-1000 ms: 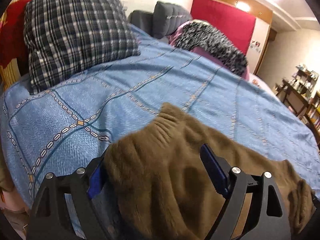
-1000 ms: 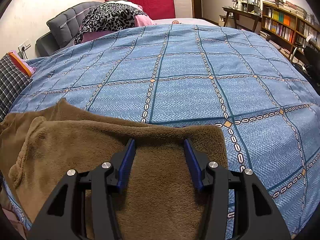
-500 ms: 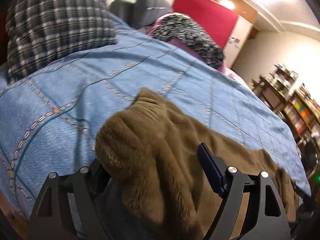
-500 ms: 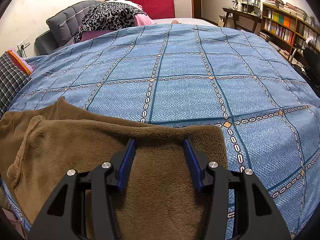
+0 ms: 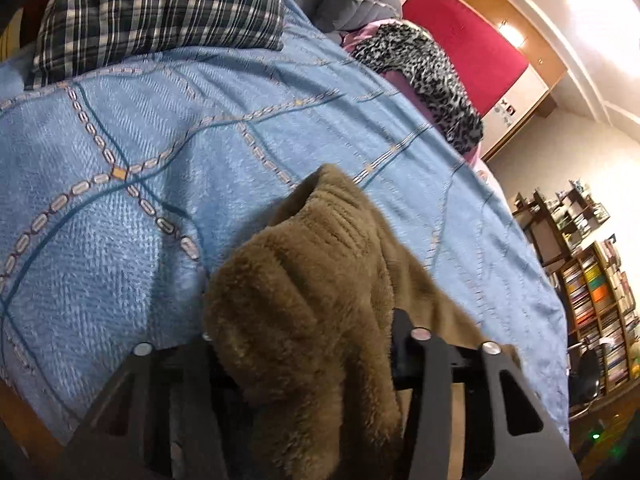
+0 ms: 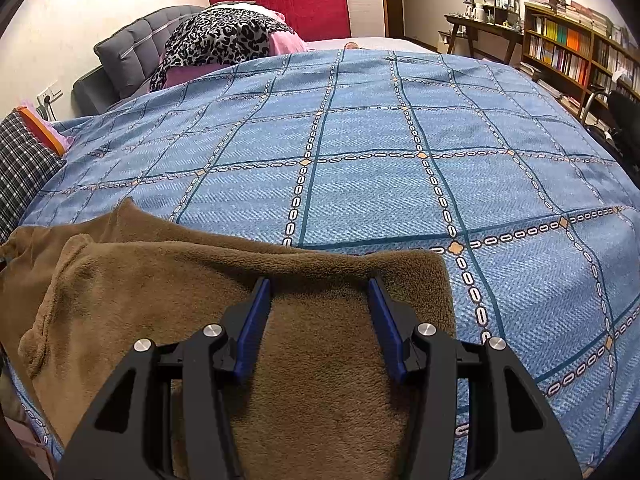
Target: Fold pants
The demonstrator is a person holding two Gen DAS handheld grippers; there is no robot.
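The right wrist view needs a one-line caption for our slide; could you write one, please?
Right gripper, fingers apart, rests over brown fleece pants lying on a blue checked bedspread.

Pants [image 6: 168, 292]: plain brown fleece. Bedspread [image 6: 360, 184]: light blue, dark teal grid lines, white chain-link pattern, tan diamonds at crossings. Pillow [image 5: 160, 4]: black-and-white plaid. Throw [image 6: 220, 40]: black-grey leopard print. Headboard [image 6: 132, 56]: grey. Fingers [image 6: 252, 332]: blue pads, black frames.
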